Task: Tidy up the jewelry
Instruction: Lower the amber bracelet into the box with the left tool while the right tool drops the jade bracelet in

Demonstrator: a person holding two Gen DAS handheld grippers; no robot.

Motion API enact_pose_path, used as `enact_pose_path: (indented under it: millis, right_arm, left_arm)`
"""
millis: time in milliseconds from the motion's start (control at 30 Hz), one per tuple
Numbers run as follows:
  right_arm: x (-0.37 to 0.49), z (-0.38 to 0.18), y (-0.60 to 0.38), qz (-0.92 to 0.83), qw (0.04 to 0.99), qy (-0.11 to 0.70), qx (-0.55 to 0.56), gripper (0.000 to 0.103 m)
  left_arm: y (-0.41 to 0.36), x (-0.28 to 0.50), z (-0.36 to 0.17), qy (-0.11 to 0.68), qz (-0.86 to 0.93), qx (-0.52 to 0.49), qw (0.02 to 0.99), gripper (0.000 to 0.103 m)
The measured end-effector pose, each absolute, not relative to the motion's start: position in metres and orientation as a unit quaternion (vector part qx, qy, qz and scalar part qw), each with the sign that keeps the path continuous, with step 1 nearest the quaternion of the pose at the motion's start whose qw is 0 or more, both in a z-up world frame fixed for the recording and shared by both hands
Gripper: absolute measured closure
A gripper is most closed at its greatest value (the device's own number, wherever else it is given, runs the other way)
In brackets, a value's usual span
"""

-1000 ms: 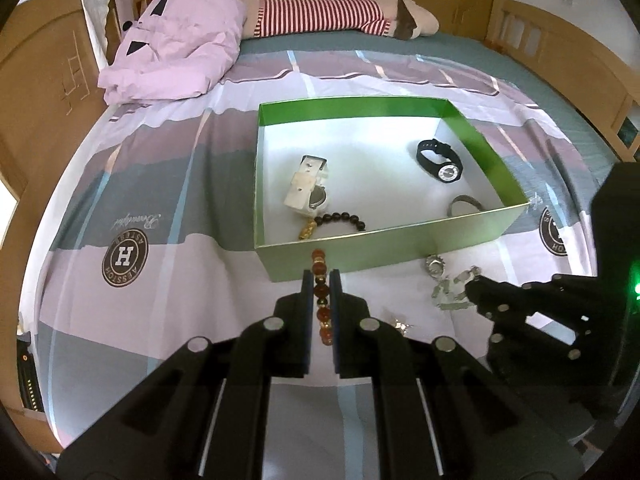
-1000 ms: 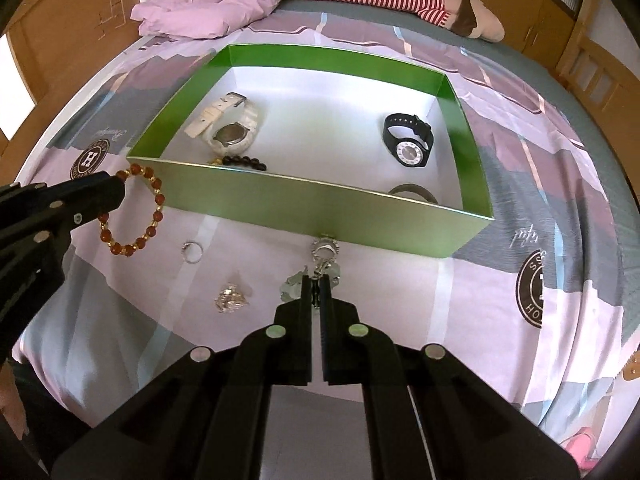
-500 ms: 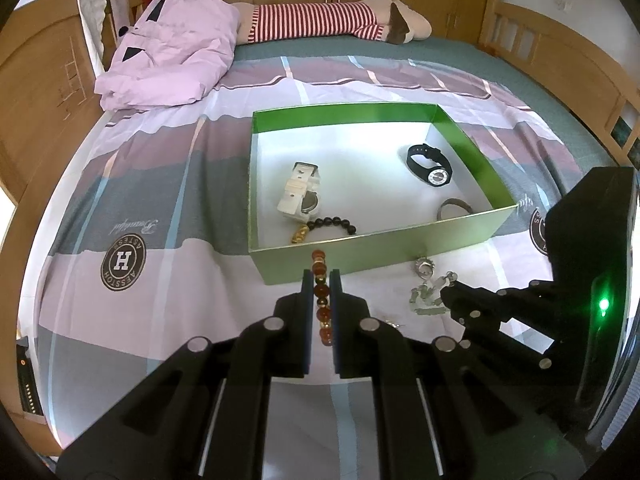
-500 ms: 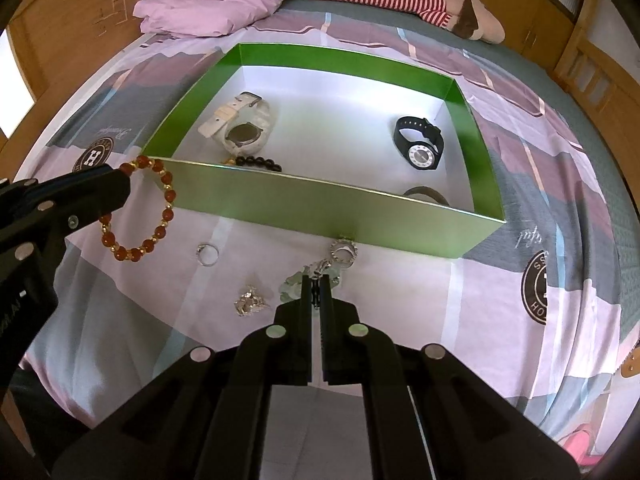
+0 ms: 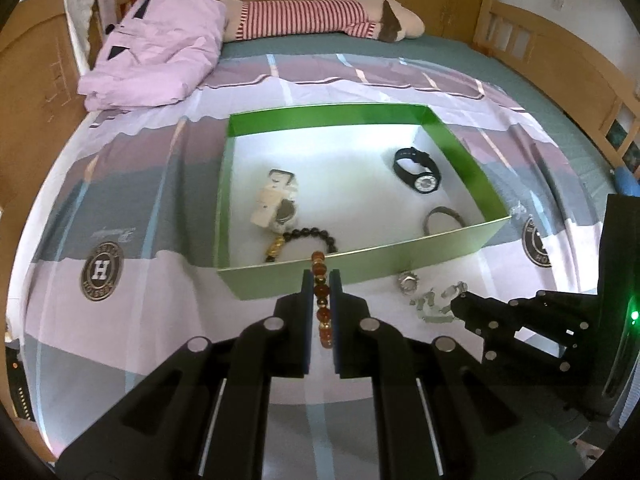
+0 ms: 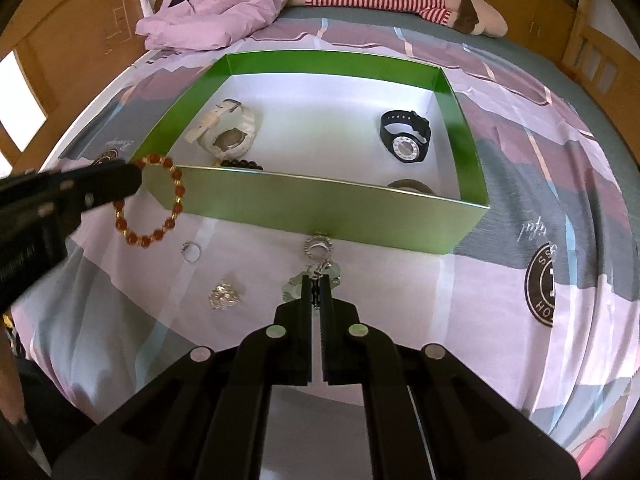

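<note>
Glossy red-amber beads with small gold spacers gleam on the beaded bracelet, pinched in the matt black plastic left tool. The green box looks like satin-sheen card outside, with a smooth white paper floor. Far left inside lies a white watch, plastic-looking; far right, a black watch with a matt strap. The bedsheet is soft printed cloth, the bed frame varnished wood. The silver ring near the box shines metallic.
</note>
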State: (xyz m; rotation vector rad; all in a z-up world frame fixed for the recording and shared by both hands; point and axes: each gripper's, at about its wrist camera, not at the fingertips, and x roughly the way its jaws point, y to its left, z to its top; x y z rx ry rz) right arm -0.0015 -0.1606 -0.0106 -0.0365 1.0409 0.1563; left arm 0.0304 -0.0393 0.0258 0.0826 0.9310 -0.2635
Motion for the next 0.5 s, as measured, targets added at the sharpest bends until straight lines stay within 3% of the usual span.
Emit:
enact_pose_path:
  millis: [233,500]
  right_arm:
    - [-0.003,-0.002,-0.176,0.101,0.869,0.485,-0.003,0.1]
    - [0.013,0.07,-0.186,0.158,0.898,0.41,0.021,0.1]
  left_arm:
    - [-0.028,0.035,0.041,0.443,-0.199,-0.017,0.874,0.096]
    - [-0.001,0.079,0.071,0.426,-0.259,-0.113,0.859,0.096]
